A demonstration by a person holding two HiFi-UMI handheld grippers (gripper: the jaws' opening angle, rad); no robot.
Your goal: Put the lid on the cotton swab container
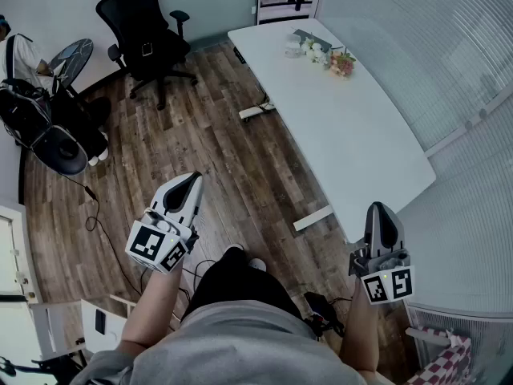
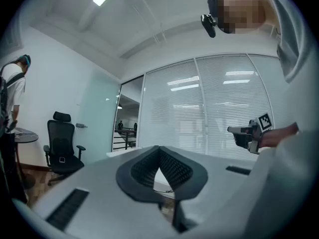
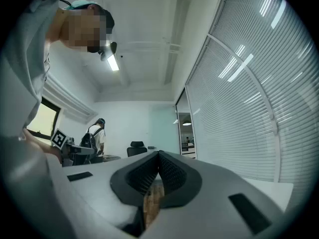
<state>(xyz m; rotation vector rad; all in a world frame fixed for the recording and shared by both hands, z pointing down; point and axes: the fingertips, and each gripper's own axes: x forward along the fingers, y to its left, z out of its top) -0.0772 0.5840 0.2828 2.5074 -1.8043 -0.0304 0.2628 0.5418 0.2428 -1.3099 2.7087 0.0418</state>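
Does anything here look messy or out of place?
Nothing looks spilled or broken. What looks like a white power strip lies loose on the wood floor beside the white table, and a black cable trails across the floor at left.

From your head view, the cluster of small things (image 1: 322, 52) at the far end of the white table (image 1: 361, 135) is too small for you to tell one from another or say what each is. The left edge cuts off a person (image 1: 14, 50) standing there, and the bottom right corner cuts a red-and-white checked thing (image 1: 439, 361) that you cannot identify. Your own torso (image 1: 232, 327) hides the floor directly beneath you.
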